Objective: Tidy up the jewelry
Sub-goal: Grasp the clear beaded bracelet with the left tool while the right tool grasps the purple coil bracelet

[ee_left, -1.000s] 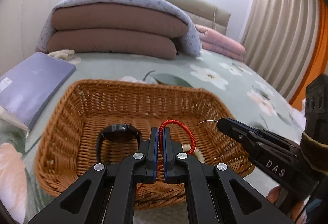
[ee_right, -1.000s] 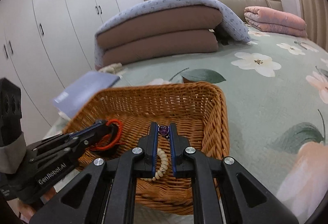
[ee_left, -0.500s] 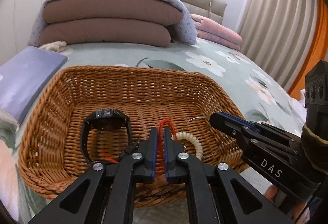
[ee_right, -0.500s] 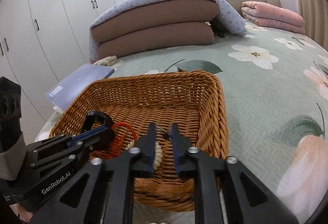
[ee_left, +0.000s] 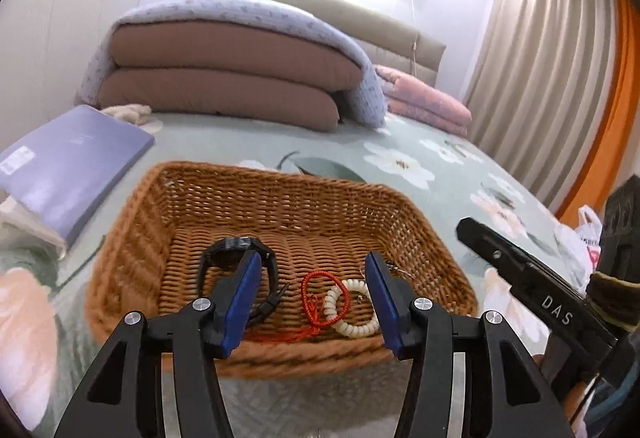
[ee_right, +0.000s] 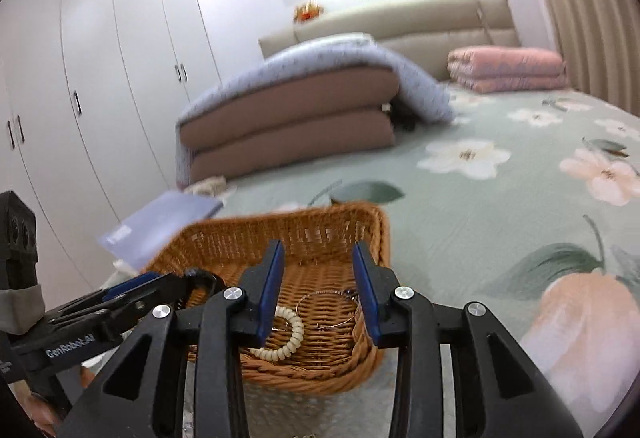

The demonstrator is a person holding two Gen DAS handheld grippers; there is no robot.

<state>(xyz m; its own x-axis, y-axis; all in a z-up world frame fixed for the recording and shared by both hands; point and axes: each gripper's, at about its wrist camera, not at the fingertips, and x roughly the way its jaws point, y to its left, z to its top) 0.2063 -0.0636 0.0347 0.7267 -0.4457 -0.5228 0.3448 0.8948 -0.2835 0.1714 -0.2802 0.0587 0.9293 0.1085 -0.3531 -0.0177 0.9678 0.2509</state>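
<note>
A brown wicker basket sits on the flowered bedspread. On its floor lie a black watch, a red cord bracelet and a white bead bracelet. A thin chain lies beside the beads. My left gripper hovers over the basket's near rim, its jaws opening with nothing between them. My right gripper stands above the basket's right end, jaws also opening and empty. Each gripper shows in the other's view: right gripper, left gripper.
A purple flat box lies left of the basket. Folded brown quilts and pink blankets are stacked at the head of the bed. White wardrobes line the left wall. A plastic bag lies at the right.
Both grippers have opened and drawn back and up from the basket. The red cord bracelet, once in the left jaws, and the beads and chain, once in the right jaws, now lie loose inside.
</note>
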